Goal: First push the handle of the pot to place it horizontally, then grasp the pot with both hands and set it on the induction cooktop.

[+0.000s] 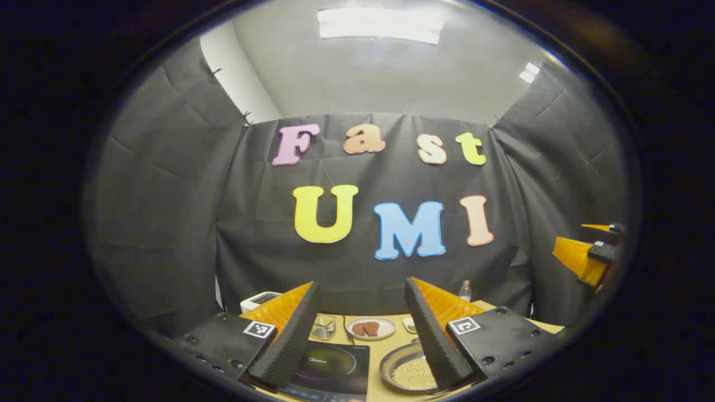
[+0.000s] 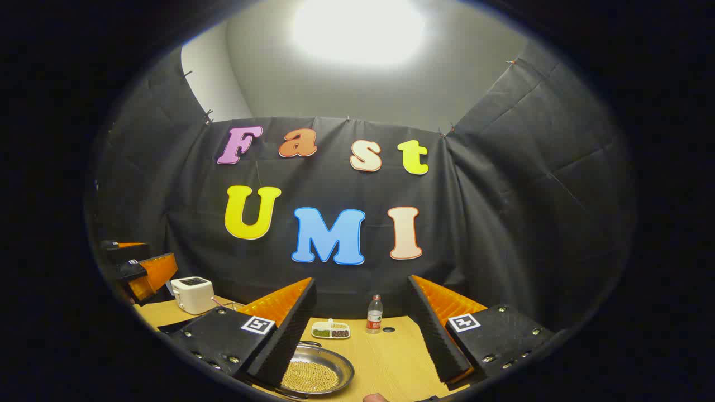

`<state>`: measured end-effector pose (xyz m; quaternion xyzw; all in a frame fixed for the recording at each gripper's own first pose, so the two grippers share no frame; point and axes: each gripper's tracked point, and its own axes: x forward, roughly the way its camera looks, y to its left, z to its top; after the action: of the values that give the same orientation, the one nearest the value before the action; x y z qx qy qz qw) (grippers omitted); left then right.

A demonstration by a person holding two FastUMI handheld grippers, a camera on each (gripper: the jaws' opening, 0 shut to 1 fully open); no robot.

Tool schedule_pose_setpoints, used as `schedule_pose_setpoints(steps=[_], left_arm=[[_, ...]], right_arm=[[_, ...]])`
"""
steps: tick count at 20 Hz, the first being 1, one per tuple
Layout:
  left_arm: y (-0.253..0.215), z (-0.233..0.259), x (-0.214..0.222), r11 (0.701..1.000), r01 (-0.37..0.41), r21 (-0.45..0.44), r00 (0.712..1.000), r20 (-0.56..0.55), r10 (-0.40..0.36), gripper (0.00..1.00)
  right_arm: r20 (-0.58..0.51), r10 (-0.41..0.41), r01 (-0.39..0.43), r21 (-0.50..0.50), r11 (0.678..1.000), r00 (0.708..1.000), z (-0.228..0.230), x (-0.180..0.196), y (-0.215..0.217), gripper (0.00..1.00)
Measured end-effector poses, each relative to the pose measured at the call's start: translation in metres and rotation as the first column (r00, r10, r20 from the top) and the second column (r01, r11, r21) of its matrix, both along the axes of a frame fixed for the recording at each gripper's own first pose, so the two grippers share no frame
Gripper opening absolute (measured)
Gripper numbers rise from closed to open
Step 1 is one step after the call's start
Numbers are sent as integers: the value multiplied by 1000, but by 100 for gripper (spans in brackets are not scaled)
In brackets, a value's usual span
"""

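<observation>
A shallow metal pot (image 1: 403, 369) holding pale beans sits on the wooden table (image 1: 385, 346), just right of the black induction cooktop (image 1: 330, 365). My left gripper (image 1: 362, 282) hovers above and short of both, open, nothing between its fingers. In the right gripper view the pot (image 2: 319, 373) lies low and left, partly behind the left finger, with a small loop handle (image 2: 309, 344) at its far rim. My right gripper (image 2: 362, 279) is open and empty above the table (image 2: 391, 357). Each gripper shows at the edge of the other's view: the right gripper (image 1: 587, 247) and the left gripper (image 2: 139, 263).
Behind the cooktop stand a glass container (image 1: 323, 326), a plate of brown pieces (image 1: 370, 328) and a white toaster (image 2: 192, 294). A small divided tray of beans (image 2: 330, 330) and a water bottle (image 2: 374, 315) stand near the back wall. A fingertip (image 2: 375, 397) shows at the bottom edge.
</observation>
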<state>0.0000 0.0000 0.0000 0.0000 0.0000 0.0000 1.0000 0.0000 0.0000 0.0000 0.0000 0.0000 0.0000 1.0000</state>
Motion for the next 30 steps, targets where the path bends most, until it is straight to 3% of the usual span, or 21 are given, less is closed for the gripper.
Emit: schedule_pose_setpoints(steps=[2, 22, 23, 24, 29, 30], left_arm=[[0, -1, 1, 1000, -1, 3, 1000, -9, 1, 100], [2, -2, 8, 1000, 14, -3, 1000, -13, -15, 97], [3, -3, 8, 1000, 13, -1, 1000, -18, -13, 97], [5, -4, 9, 1000, 10, 2, 1000, -22, -10, 97], [16, -2, 16, 1000, 0, 12, 1000, -14, 1, 97], [19, 0, 16, 1000, -5, 13, 1000, -11, 5, 97]], right_arm=[[3, 12, -12, 5, 1000, 1000, 1, 0, 1, 97], [-69, 47, -47, 11, 999, 996, -19, 10, 18, 97], [-72, 41, -40, 14, 999, 997, -21, 12, 18, 94], [-79, 46, -45, 20, 999, 996, -23, 12, 19, 78], [-137, 63, -58, 40, 997, 989, -40, 19, 31, 74], [-141, 66, -61, 37, 997, 988, -37, 19, 31, 36]])
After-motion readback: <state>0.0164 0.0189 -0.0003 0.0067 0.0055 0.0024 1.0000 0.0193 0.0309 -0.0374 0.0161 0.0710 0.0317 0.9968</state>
